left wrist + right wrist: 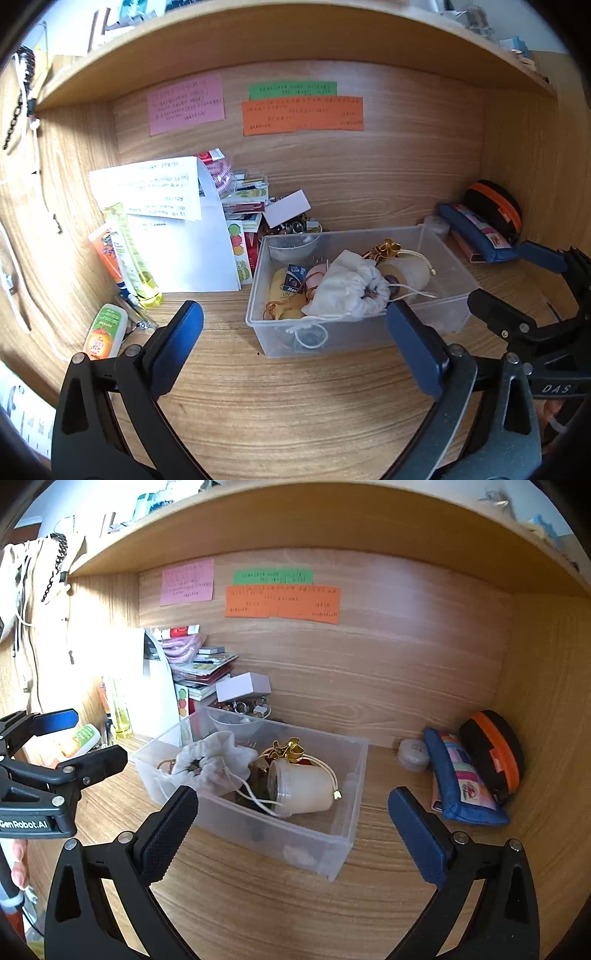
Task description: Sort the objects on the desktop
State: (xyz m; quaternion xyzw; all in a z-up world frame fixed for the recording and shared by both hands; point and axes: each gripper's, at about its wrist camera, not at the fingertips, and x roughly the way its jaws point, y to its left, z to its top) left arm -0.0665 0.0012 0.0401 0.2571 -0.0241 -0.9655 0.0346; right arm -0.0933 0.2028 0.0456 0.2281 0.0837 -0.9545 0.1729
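**Both tongs wide open and empty in front of the clear box**

The left gripper (295, 332) has its two blue-padded fingers spread very wide, and nothing is between them. The right gripper (291, 808) is also spread fully, and it holds nothing. No pad touches any object.

The clear plastic box (454, 258) stands on the wooden desk (295, 406), inside the alcove under the shelf. Seen from the left wrist camera, the box lies beyond the fingertips, and its near wall is just behind the right-hand finger; the left-hand finger is well apart from it, over bare desk. Seen from the right wrist camera, the box (347, 834) is between the two fingers and a little further away, turned with one corner toward the camera.

In the box lie a white drawstring pouch (347, 288), a pale round jar (306, 786) on its side, a small gold ornament (288, 747) and a yellow packet (280, 291).

To the right of the box, against the side wall, lean a blue pencil case (458, 779) and a black and orange zip case (495, 749). To the left stand white papers (177, 229), some tubes (125, 254) and a small white bottle (107, 328).
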